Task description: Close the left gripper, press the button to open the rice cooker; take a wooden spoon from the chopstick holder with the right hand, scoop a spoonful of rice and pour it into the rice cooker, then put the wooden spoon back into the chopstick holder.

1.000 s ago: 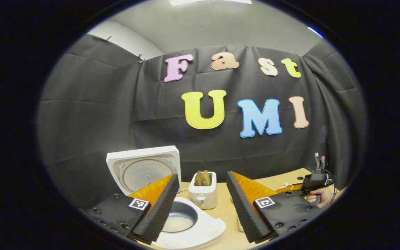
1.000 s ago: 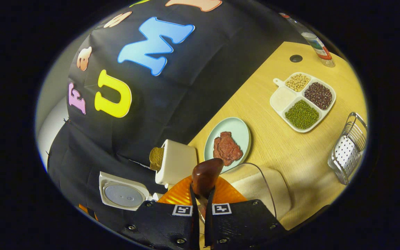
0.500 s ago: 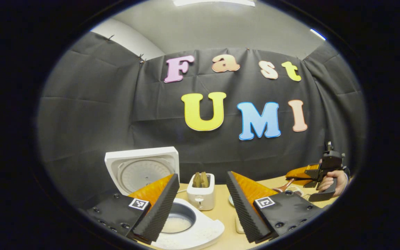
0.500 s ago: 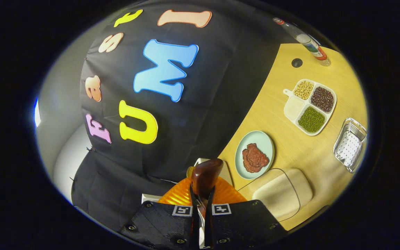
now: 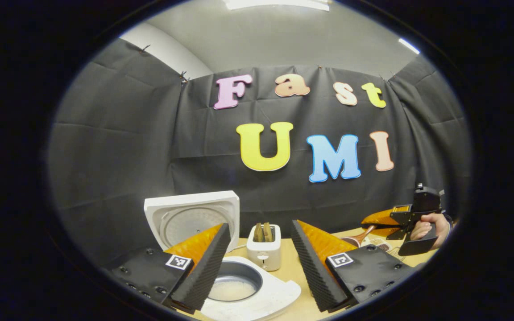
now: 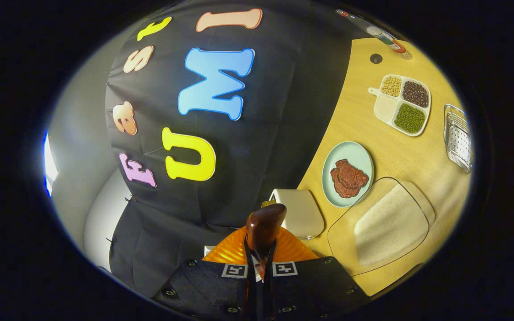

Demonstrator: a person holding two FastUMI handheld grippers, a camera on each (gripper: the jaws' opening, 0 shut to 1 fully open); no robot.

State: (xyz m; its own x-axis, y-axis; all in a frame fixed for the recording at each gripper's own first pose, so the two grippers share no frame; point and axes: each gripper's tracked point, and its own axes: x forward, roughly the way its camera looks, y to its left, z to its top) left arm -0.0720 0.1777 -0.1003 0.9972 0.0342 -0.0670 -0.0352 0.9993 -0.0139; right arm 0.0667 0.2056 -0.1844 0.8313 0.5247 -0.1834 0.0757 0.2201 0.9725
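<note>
In the left gripper view, the rice cooker [image 5: 243, 292] sits on the surface [image 5: 289, 269] with its lid [image 5: 193, 217] upright behind the pot, and the toaster [image 5: 264, 247] stands just right of it, nearer the wall. In the right gripper view, beyond the toaster [image 6: 296, 212] lie the plate [image 6: 349, 157], then the divided tray [image 6: 401, 104], with the wire basket [image 6: 457, 136] beside that tray.

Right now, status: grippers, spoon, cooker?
Left gripper open, idle above the rice cooker, lid up. Right gripper shut on the wooden spoon, held above the table. Nothing blocking.
</note>
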